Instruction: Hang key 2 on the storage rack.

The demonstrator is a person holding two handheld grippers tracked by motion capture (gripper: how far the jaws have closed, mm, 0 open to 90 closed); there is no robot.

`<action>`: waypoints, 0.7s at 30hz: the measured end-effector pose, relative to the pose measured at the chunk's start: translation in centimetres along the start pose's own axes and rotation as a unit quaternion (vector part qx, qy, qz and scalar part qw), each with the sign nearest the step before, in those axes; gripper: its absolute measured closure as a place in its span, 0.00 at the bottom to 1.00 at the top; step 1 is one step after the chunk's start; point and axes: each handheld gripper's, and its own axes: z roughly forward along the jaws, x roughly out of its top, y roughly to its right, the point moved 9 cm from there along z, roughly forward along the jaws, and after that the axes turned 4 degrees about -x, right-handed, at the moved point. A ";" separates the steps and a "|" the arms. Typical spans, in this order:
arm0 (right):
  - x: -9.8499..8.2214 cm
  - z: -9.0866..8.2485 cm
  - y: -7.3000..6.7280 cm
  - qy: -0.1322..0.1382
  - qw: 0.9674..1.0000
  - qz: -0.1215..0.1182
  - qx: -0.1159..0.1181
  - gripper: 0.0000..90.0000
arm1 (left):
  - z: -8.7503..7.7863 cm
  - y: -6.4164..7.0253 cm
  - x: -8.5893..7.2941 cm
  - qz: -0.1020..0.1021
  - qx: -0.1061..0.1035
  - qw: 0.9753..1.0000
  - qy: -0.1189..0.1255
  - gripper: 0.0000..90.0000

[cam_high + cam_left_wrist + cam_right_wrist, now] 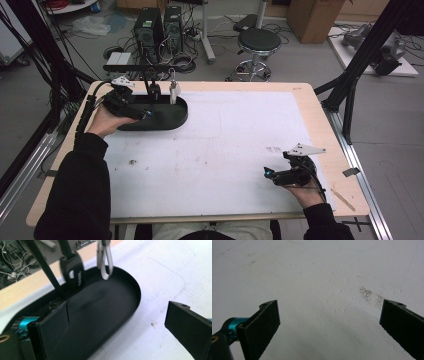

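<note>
A black oval tray (167, 121) lies at the table's far left on the white mat (225, 150). A thin black rack (137, 67) rises from the tray, and from it hang a black tag (154, 91) and a white clip (173, 92). My left gripper (145, 114) hovers over the tray's left end, open and with nothing in it. In the left gripper view the tag (75, 275) and clip (106, 265) hang ahead, above the tray's floor (107, 305), beyond the spread jaws of my left gripper (117, 325). My right gripper (267, 173) rests near the front right, open over bare mat (324, 277).
A faint grey smudge (369, 295) marks the mat ahead of the right gripper. Black frame struts (360, 60) stand at the table's right edge. On the floor beyond the table stand a stool (258, 42), computer towers (155, 27) and a cardboard box (312, 17).
</note>
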 end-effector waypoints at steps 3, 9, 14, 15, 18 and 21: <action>0.0 0.0 0.0 -0.001 1.000 0.000 0.000 0.02 | -0.1 0.4 -0.8 -0.002 -0.002 1.000 0.001 0.07; -0.1 0.1 0.0 -0.002 1.000 -0.003 0.000 0.02 | 0.0 1.8 -2.8 0.002 -0.017 1.000 -0.005 0.07; 0.0 0.1 -0.1 -0.002 1.000 -0.005 -0.001 0.02 | -0.3 2.5 -4.0 0.006 -0.026 1.000 -0.012 0.07; 0.0 0.1 -0.1 -0.001 1.000 -0.006 -0.001 0.02 | -0.4 2.6 -4.2 0.004 -0.026 1.000 -0.010 0.07; 0.0 0.1 0.0 -0.001 1.000 -0.006 -0.001 0.02 | -0.8 2.5 -4.8 0.001 -0.021 1.000 -0.006 0.07; 0.0 0.1 0.0 -0.002 1.000 -0.006 -0.002 0.02 | -1.4 2.5 -5.3 -0.001 -0.019 1.000 -0.004 0.07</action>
